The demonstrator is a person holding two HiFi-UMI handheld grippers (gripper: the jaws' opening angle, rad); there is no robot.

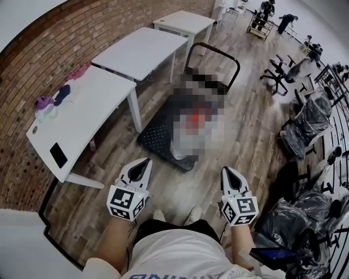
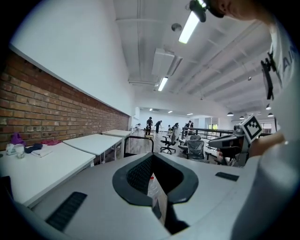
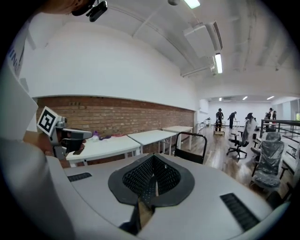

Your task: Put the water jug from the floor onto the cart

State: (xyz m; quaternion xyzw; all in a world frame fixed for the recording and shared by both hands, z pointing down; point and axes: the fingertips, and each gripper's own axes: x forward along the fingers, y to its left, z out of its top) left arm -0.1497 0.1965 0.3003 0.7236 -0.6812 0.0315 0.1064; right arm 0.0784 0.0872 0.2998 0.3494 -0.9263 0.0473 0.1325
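A black platform cart (image 1: pixel 155 136) with a black loop handle (image 1: pixel 218 52) stands on the wooden floor ahead of me. A mosaic patch covers its middle, so the water jug cannot be made out there; only a pale shape with some red shows. My left gripper (image 1: pixel 145 162) and right gripper (image 1: pixel 225 170) are held side by side just short of the cart's near end, both shut and empty. In the left gripper view the jaws (image 2: pixel 152 157) meet. In the right gripper view the jaws (image 3: pixel 152 157) meet, with the cart handle (image 3: pixel 190 140) beyond.
White tables (image 1: pixel 82 117) line the brick wall on the left; one carries a dark phone (image 1: pixel 58 155) and cloths. Office chairs (image 1: pixel 308 122), some wrapped in plastic, crowd the right side. People stand far back (image 1: pixel 267 11). A tablet (image 1: pixel 272 254) sits at my right hip.
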